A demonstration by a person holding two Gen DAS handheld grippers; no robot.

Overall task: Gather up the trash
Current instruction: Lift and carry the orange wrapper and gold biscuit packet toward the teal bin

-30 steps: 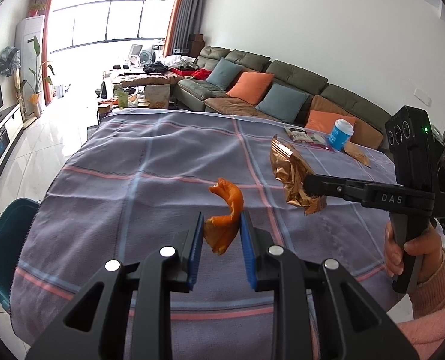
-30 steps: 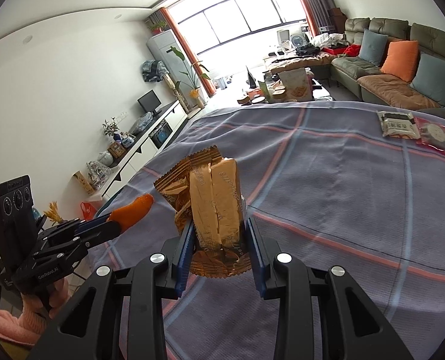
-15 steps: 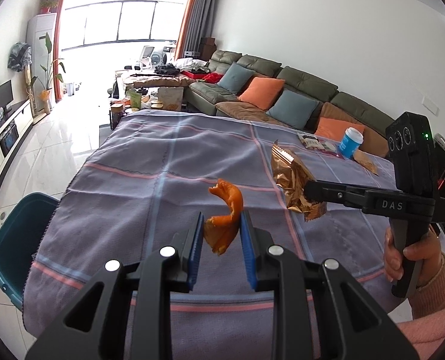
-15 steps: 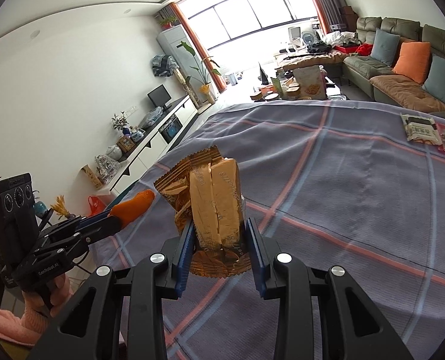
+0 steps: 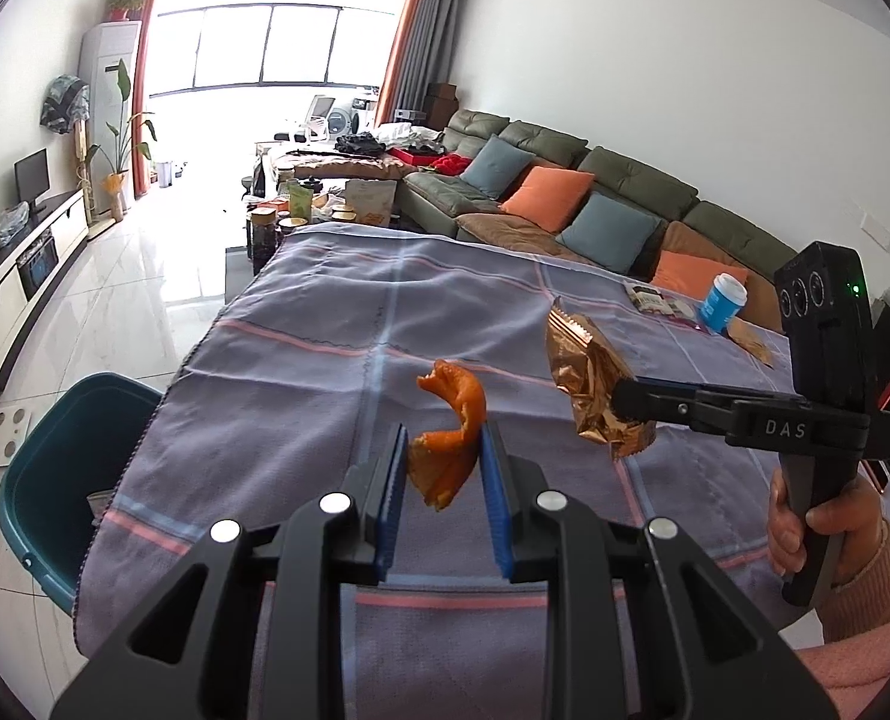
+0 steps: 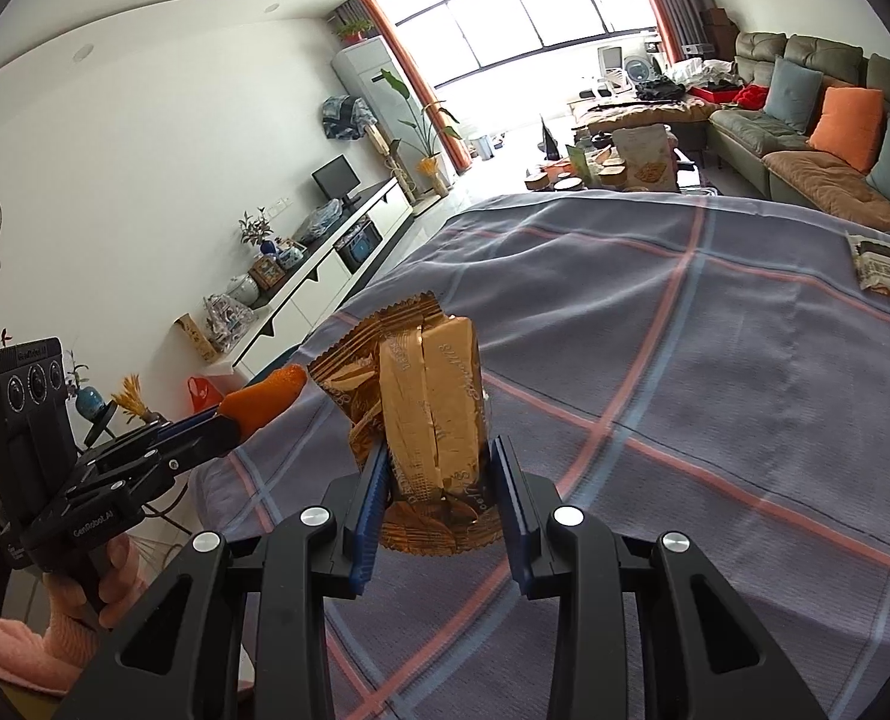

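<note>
1. Living room behind: a sofa (image 5: 595,192) with orange and blue cushions along the wall, bright windows, and in front a table under a purple-grey plaid cloth (image 5: 324,372).
2. Over the last second both views have swung toward the table's left edge – the teal bin (image 5: 54,480) on the floor now shows much more of itself in the left wrist view than it did a second ago.
3. Neither grip has changed: the left gripper (image 5: 443,468) is pinched on a curl of orange peel (image 5: 454,420), the right gripper (image 6: 438,480) is clamped on a gold wrapper (image 6: 426,396), and both pieces hang above the cloth.
4. My reading – both loads are being carried toward the bin, so the pickup is done and the drop is not.
5. More trash looks left at the far right of the table: a blue cup (image 5: 724,303) and a flat packet (image 5: 655,300).
6. Writing: "DAS" on the right gripper's side, "GenRoboAI" – roughly – on the left one's body; the wrapper's print is too warped to read.
</note>
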